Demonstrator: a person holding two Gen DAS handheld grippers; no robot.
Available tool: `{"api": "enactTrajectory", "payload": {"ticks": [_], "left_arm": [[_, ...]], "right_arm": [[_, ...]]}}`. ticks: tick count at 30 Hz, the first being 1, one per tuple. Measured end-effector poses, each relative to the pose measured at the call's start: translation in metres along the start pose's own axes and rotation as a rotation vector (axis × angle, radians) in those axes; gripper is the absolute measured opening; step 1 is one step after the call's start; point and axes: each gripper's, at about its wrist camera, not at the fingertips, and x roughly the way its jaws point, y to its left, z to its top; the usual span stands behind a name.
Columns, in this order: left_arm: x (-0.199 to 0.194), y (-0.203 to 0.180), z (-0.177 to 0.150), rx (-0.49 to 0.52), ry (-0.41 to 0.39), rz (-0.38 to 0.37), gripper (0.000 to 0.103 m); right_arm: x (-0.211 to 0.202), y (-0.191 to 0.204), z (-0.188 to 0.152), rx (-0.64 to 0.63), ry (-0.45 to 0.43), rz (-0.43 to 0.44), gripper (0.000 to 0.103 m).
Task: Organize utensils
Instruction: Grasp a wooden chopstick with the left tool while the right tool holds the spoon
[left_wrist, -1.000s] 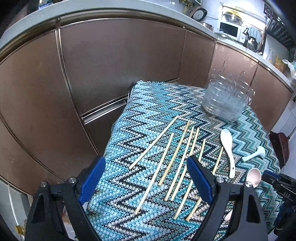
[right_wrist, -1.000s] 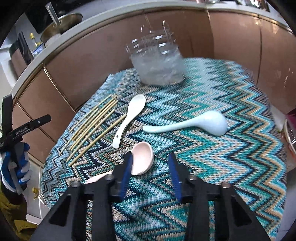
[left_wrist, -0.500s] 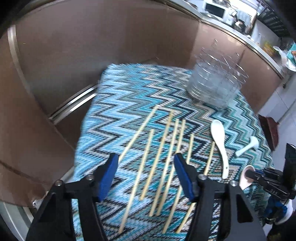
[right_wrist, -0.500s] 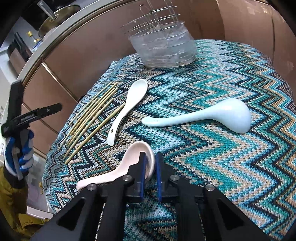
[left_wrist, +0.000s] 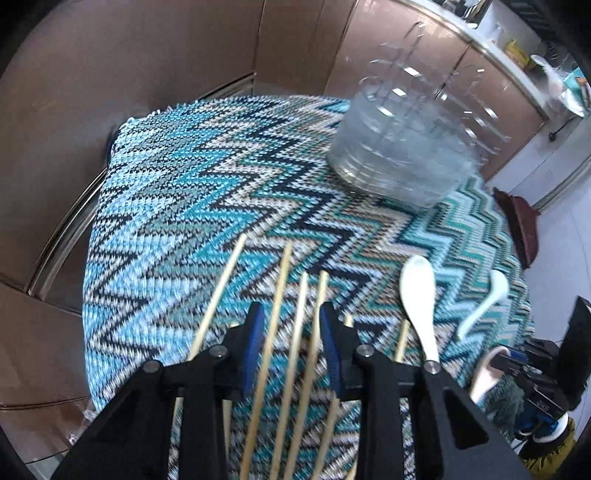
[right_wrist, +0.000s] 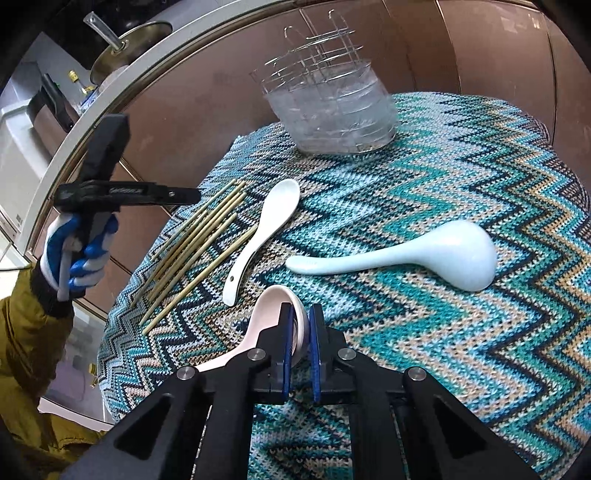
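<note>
While the right tool (right_wrist: 300, 325) pinches the rim of the pale pink ceramic soup spoon's (right_wrist: 266, 314) bowl, blue pads pressed onto it from both sides, that spoon lies at about 7 o'clock on the teal zigzag-knit cloth covering the tabletop (right_wrist: 461, 332), handle running off toward 8. Left tool (left_wrist: 290, 332) points steeply down over the row of thin pale bamboo chopsticks (left_wrist: 284, 314); its jaws have just been closing and stand partly spread, with about three sticks running between the blue pads. Cannot tell if the pads touch any stick; nothing looks lifted. In the right wrist view the chopsticks (right_wrist: 195, 243) lie side by side at 9 o'clock of the cloth, near its edge. A white ceramic soup spoon (right_wrist: 269, 229) lies just right of them, bowl toward 12, apart from the sticks. A pale blue ceramic ladle-shaped spoon (right_wrist: 413, 254) lies at 3 o'clock, bowl toward the right, handle pointing at the white spoon's handle end, not touching. A clear plastic round utensil holder with a wire rack inside (right_wrist: 332, 107) stands upright at 12 o'clock, near the back edge of the cloth. A hand in a blue-and-white glove (right_wrist: 74, 254), mustard sleeve, grips the left tool's handle at far left. Brown cabinet doors (left_wrist: 147, 74) stand behind the tabletop.
</note>
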Motion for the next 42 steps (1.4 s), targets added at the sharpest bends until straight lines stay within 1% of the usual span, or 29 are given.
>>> {"api": "enactTrajectory", "payload": {"ticks": [4,7,11,21,22,23,24,27,32,38,42], "left_arm": [[0.014,0.006,0.013,-0.008,0.035,0.007,0.021],[0.018,0.011,0.021,-0.027,0.038,-0.010,0.021],[0.026,0.008,0.032,-0.023,0.054,-0.016,0.021],[0.048,0.003,0.043,-0.010,0.090,0.017,0.021],[0.051,0.003,0.043,-0.008,0.095,0.022,0.020],[0.053,0.003,0.043,-0.004,0.100,0.026,0.014],[0.056,0.002,0.043,-0.001,0.103,0.034,0.011],[0.054,0.001,0.043,-0.006,0.090,0.035,0.005],[0.037,0.002,0.035,-0.023,0.046,0.039,0.005],[-0.013,-0.007,0.015,0.026,-0.043,0.078,0.005],[-0.053,-0.015,0.000,0.050,-0.123,0.107,0.005]], "right_arm": [[-0.004,-0.004,0.002,0.001,-0.008,0.001,0.008],[-0.007,-0.010,0.004,0.010,-0.012,0.003,0.008],[-0.008,-0.013,0.005,0.012,-0.016,0.003,0.008],[-0.006,-0.016,0.004,0.028,-0.017,-0.002,0.008],[-0.006,-0.015,0.004,0.027,-0.015,-0.002,0.008],[-0.005,-0.014,0.003,0.025,-0.012,-0.002,0.008],[-0.004,-0.013,0.003,0.023,-0.010,-0.002,0.008],[-0.003,-0.011,0.003,0.022,-0.009,-0.005,0.008],[-0.009,-0.004,0.003,0.012,-0.020,-0.016,0.008],[-0.034,0.014,0.003,-0.021,-0.064,-0.029,0.009],[-0.054,0.028,0.000,-0.041,-0.101,-0.038,0.009]]}}
